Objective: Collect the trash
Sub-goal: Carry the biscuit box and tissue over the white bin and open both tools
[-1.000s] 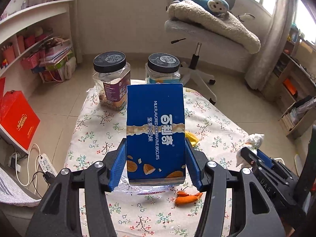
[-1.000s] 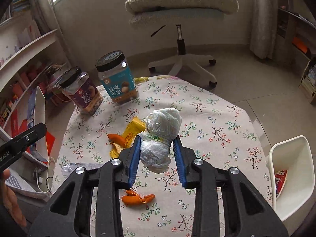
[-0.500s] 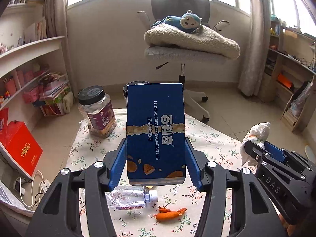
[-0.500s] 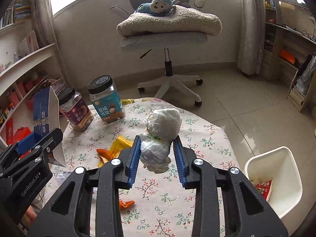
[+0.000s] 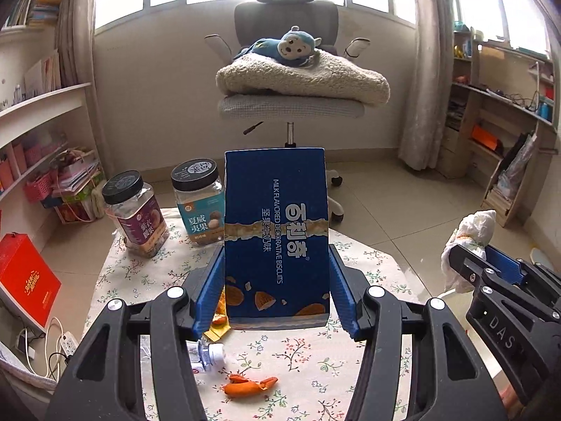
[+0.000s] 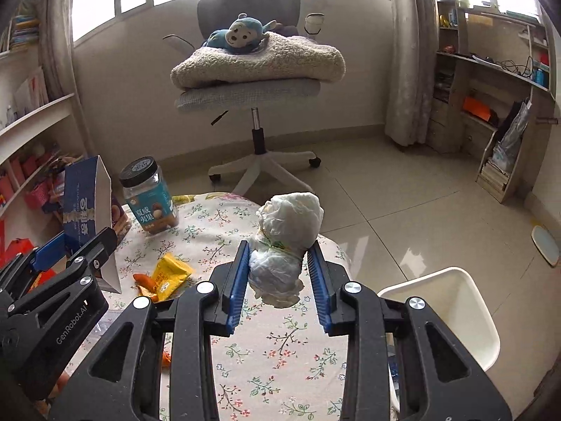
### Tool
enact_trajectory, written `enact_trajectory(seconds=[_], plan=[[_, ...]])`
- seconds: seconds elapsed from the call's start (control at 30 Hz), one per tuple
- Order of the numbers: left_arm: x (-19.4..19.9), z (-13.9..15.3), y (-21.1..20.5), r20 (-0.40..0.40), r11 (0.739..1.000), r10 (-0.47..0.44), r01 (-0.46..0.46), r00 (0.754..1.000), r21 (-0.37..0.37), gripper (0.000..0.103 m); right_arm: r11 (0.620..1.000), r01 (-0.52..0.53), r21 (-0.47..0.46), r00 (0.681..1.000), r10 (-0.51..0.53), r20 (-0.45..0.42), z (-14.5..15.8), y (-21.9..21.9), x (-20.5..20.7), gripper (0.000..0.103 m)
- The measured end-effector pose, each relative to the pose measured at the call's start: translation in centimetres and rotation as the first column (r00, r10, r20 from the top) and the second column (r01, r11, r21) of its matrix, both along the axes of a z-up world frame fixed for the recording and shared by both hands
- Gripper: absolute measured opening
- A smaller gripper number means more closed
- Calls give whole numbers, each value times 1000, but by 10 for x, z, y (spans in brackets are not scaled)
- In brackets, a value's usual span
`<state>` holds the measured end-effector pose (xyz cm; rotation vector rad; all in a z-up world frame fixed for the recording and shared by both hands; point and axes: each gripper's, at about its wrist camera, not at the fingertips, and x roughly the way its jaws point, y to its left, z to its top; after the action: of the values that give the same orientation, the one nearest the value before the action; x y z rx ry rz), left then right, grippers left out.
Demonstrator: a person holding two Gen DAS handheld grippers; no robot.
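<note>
My left gripper (image 5: 277, 293) is shut on a tall blue biscuit box (image 5: 277, 231), held upright above the flowered table (image 5: 315, 365). In the right wrist view the same box (image 6: 82, 207) and left gripper (image 6: 75, 249) show at the left edge. My right gripper (image 6: 278, 273) is shut on a crumpled white tissue wad (image 6: 285, 235), lifted over the table's right side. That wad (image 5: 470, 235) and the right gripper (image 5: 480, 263) appear at the right of the left wrist view. A white bin (image 6: 455, 319) stands on the floor to the lower right.
On the table lie an orange peel (image 5: 247, 386), a plastic bottle (image 5: 207, 352), a yellow wrapper (image 6: 170, 275) and two black-lidded jars (image 5: 135, 214) (image 5: 200, 198). An office chair (image 6: 256, 80) with blanket and plush toy stands behind. Shelves line both walls.
Both grippers have risen and tilted up with their loads; the table sank in both views and the chair and windows came into view. The bin now lies closer to the right gripper.
</note>
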<state>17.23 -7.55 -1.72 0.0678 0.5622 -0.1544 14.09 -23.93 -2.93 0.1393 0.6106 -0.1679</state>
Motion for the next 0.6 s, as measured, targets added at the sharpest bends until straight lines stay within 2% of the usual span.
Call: enact_trajectory(seconds=[0.3, 0.6], plan=[[-8, -6, -49, -3, 997, -77, 77, 997, 10, 55, 993, 120, 16, 993, -120, -4, 2, -60, -20, 32], [-20, -20, -102, -22, 985, -167, 168, 986, 38, 55, 965, 257, 55, 967, -256, -19, 1, -125, -42, 32]])
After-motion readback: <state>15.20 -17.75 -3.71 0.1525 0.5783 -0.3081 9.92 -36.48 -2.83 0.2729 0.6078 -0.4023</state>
